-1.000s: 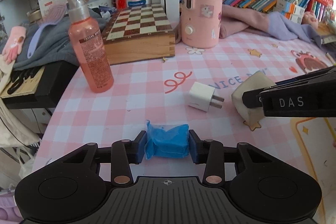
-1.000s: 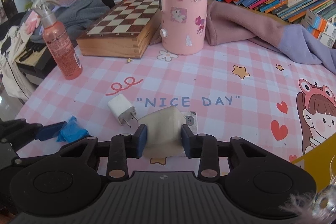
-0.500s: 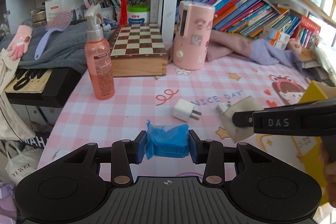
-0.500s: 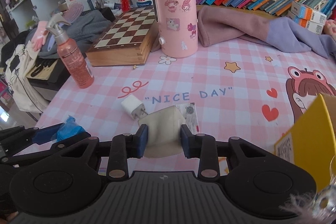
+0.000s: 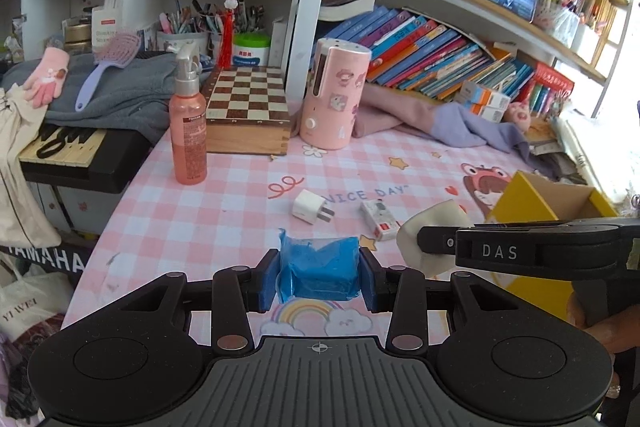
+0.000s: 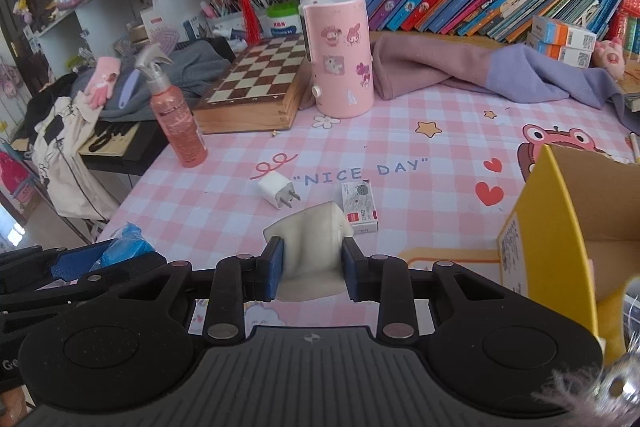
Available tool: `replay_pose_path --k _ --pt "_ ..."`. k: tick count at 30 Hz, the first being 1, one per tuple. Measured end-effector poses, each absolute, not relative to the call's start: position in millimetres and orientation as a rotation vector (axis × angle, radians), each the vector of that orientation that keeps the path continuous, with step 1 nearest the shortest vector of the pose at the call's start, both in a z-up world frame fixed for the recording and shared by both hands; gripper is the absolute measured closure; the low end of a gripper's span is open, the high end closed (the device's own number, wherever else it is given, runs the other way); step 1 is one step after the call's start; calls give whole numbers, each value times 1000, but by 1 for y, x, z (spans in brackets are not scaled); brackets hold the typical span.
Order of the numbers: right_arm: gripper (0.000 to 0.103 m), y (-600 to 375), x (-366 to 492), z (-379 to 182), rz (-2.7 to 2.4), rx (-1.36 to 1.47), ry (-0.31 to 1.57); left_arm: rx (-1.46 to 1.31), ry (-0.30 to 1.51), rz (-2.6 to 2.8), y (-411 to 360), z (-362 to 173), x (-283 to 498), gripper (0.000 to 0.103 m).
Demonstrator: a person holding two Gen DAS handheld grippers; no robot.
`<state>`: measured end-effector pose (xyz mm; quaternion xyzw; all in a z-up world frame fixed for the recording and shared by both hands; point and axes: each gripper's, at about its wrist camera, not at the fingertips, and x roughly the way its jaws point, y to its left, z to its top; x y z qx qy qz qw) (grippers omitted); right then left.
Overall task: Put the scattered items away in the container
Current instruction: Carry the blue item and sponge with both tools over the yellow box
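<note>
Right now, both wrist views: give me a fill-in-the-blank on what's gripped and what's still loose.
1. The left gripper is shut on a crumpled ____ packet.
2. The right gripper is shut on a soft ____ pouch.
3. The white charger plug lies on the ____ checked tablecloth.
4. The open container has ____ outer walls.

Missing: blue; cream; pink; yellow

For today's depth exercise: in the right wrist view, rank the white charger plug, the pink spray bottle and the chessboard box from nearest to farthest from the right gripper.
1. White charger plug, just ahead, slightly left.
2. Pink spray bottle, farther left.
3. Chessboard box, at the back, against the shelf.

The right gripper is the reference.
</note>
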<state>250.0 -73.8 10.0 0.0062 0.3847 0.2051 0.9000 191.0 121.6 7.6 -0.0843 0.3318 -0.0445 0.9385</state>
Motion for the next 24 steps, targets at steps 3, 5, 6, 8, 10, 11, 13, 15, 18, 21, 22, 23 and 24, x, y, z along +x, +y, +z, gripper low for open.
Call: replay_pose_path --k 3,5,6,8,10,11,13,15,18,21,22,23,24 --pt "75 -80 236 14 427 18 793 -186 668 -98 122 12 178 64" --pt "75 -84 227 15 426 19 792 -198 653 -105 122 17 168 64" --pt "75 -86 222 16 426 21 792 -200 645 -111 122 20 164 64" --pt "76 -90 212 18 425 25 789 -200 630 -124 120 25 156 65" --pt "76 -95 201 21 423 26 784 -202 619 -135 118 29 148 65" --pt "76 -97 195 22 421 28 782 -206 617 -140 118 31 144 65" --pt "76 -101 184 25 420 32 780 -212 612 -145 117 33 135 65" --pt "76 -103 174 26 418 33 780 -215 610 -147 116 34 127 65" --pt "76 -105 159 26 417 32 781 -224 610 -151 116 35 113 65" --pt "76 -108 143 28 422 32 777 -227 608 -156 116 37 99 65" --pt "76 -109 138 29 425 32 775 -228 609 -159 115 38 94 65" --pt "76 -110 133 30 426 33 774 -230 610 -163 114 38 90 65" --pt "76 -111 128 30 427 34 772 -230 610 -166 114 39 86 65"
